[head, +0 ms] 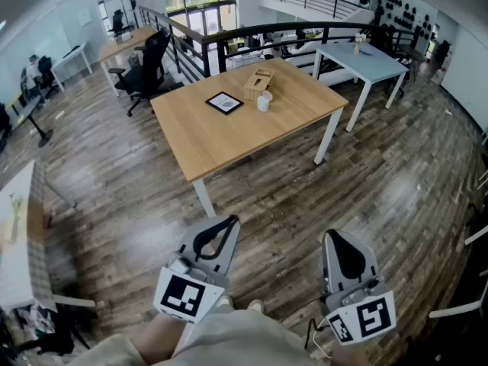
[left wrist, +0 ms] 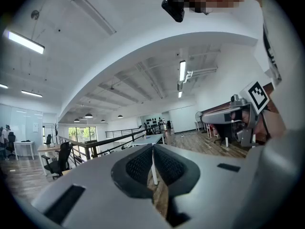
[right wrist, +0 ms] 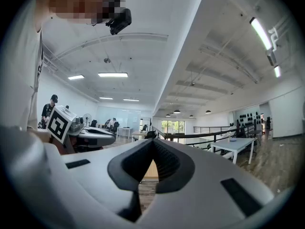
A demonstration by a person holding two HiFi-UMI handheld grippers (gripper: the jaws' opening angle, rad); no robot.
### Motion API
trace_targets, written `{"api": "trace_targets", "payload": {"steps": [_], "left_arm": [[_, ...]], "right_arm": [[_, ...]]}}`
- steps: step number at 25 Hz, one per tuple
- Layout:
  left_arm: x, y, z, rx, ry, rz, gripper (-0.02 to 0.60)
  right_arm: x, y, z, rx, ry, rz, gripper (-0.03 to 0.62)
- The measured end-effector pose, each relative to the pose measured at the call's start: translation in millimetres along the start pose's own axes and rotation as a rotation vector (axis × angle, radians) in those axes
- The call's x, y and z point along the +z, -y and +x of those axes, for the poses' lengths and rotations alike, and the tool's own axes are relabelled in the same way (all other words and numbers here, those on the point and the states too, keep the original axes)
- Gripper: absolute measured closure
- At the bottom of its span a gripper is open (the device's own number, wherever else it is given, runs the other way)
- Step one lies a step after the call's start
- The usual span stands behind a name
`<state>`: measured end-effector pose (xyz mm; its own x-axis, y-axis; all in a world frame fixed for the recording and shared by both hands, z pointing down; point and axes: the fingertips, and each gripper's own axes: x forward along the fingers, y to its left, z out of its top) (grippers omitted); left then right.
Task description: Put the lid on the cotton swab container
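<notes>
White and small, the swab container stands on a wood table, toward its far right part. It is too small in the head view to tell whether a lid sits on it. Just behind it stands a wood box, and to its left lies a black-framed card, apart from both. The table stands on white legs on a dark plank floor. Behind it runs a black railing, with a white table to the right and a black chair to the left.

Both tools are held low and near the person, well apart from the wood table. The left gripper is clenched: in its own view the two dark pads meet along a thin seam with nothing between them. The right gripper is likewise clenched on nothing, its ribbed pads pressed together in its own view. Each gripper view also catches the other tool's marker cube at its edge, and both look out level across the room under a white ceiling with strip lights.
</notes>
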<state>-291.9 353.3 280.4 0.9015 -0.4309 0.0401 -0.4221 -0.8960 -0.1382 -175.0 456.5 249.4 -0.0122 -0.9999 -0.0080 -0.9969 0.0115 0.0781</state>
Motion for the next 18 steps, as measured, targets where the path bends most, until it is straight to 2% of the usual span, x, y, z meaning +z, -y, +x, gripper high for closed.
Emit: {"api": "trace_targets", "payload": {"steps": [5,18], "left_arm": [[-6.1,6.5,-0.2,-0.004,-0.004,0.005,0.551],[-13.5,21.8,10.0,-0.012,-0.021,-0.003,0.551]], "right_arm": [[-8.5,3.5,-4.9,-0.020,0.003,0.008,0.568],[-28.0,12.7,-19.0,-0.009,-0.035,0.036,0.568]]}}
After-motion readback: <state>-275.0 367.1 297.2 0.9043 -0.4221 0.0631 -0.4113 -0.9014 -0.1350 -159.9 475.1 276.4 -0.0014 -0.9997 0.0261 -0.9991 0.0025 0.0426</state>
